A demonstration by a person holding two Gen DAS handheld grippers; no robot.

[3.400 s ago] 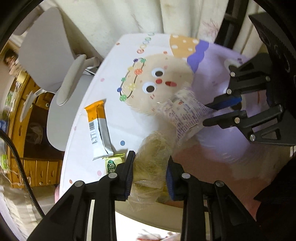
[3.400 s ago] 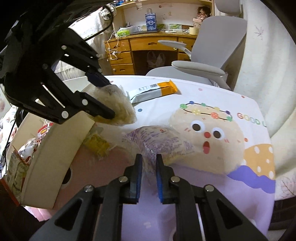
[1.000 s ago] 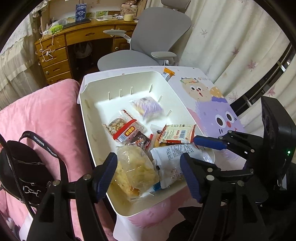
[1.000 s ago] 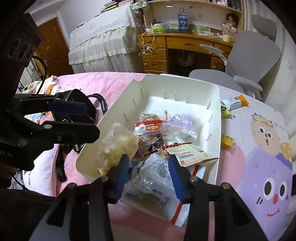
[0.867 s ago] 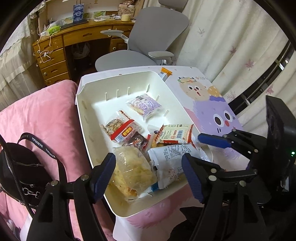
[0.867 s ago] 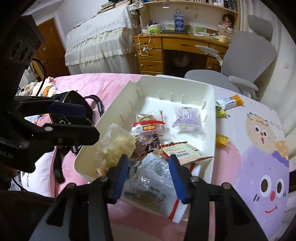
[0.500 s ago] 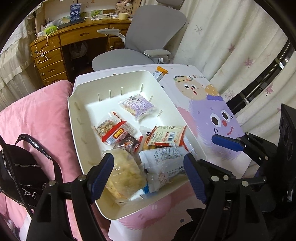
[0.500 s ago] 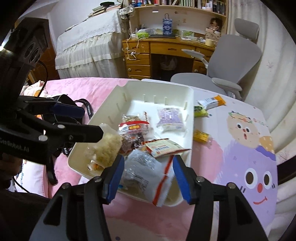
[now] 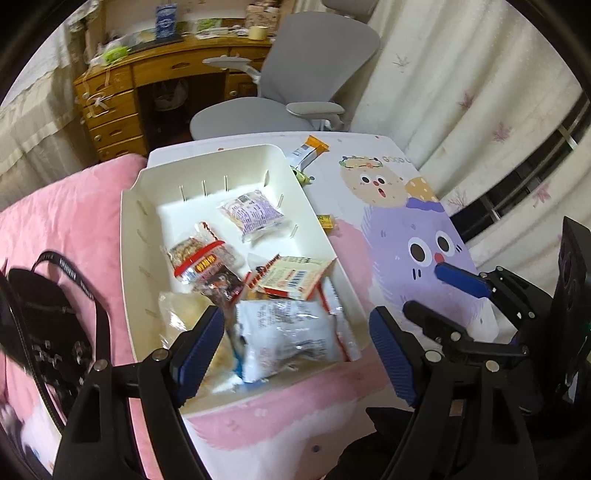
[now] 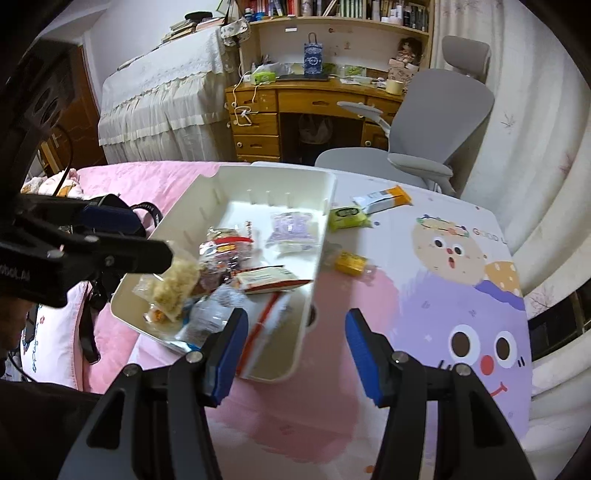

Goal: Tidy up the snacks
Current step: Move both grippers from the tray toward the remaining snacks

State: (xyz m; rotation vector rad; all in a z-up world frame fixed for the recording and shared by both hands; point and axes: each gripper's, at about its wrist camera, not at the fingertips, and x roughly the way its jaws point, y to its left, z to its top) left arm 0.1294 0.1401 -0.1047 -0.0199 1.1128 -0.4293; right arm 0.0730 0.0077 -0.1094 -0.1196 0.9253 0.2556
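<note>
1. One white bin [image 9: 129,236] is seen on the cartoon-printed table [image 9: 417,206], and six snack packets are counted inside it: a purple packet [image 9: 253,214] near the far wall, a red-banded nut packet [image 9: 201,254], a dark packet [image 9: 221,282], a barcode-labelled packet [image 9: 291,275], a large white bag [image 9: 288,332] and a clear bag of pale crisps [image 10: 173,284] at the near end.
2. Three snacks are left outside the bin on the table: an orange-tipped bar [image 10: 382,199], a green packet [image 10: 347,218] just beside the bin's far corner, and a small yellow packet [image 10: 351,262] near its side wall.
3. Two grippers are shown above the scene. The left gripper [image 9: 295,354] is held with jaws wide apart and nothing between the pads, having just been opened further. The right gripper [image 10: 293,354] is likewise spread and empty, its jaws having just been widened.
4. A black strapped bag [image 9: 44,321] on the pink bedding [image 9: 74,206] is shown clearly only in the left wrist view; a bookshelf [image 10: 343,11] above the wooden desk [image 10: 295,103] is shown only in the right wrist view.
</note>
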